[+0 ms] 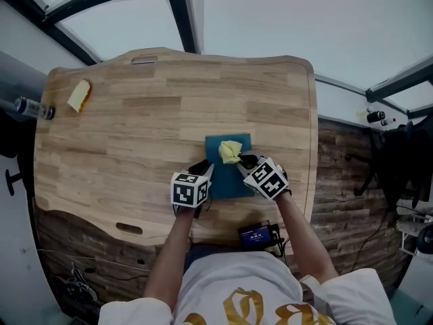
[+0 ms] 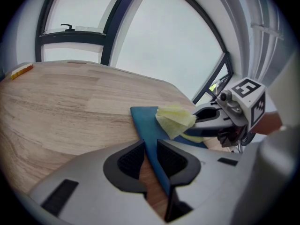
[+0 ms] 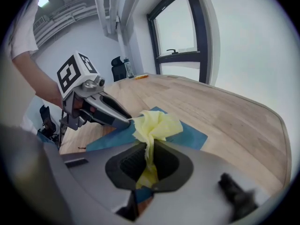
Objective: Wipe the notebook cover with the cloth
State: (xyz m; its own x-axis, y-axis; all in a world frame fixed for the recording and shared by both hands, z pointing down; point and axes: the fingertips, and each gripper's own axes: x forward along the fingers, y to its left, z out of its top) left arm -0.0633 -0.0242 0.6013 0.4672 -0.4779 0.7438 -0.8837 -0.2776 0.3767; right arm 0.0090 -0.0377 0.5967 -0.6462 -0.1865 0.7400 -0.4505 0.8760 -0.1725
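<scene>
1. The left gripper [image 1: 205, 168] clamps the left edge of the blue notebook [image 1: 226, 179], which lies on the wooden table [image 1: 135, 127].
2. The right gripper [image 1: 243, 161] pinches the yellow cloth [image 1: 231, 152] over the cover.
3. A bottle [image 1: 30, 107] lies by the table's left edge; its contents are unclear.

We see our right gripper [image 3: 149, 146] pinching the yellow cloth [image 3: 157, 125] above the blue notebook [image 3: 190, 137] on the wooden table [image 3: 225, 111]; the left gripper [image 3: 127, 122] meets the notebook's left side.

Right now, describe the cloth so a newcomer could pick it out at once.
On the wooden table, near the person's edge, lies a blue notebook. The cloth is the crumpled pale-yellow wad on its cover, pinched in the fingers of the right gripper; the other yellowish item sits alone at the far left corner.
</scene>
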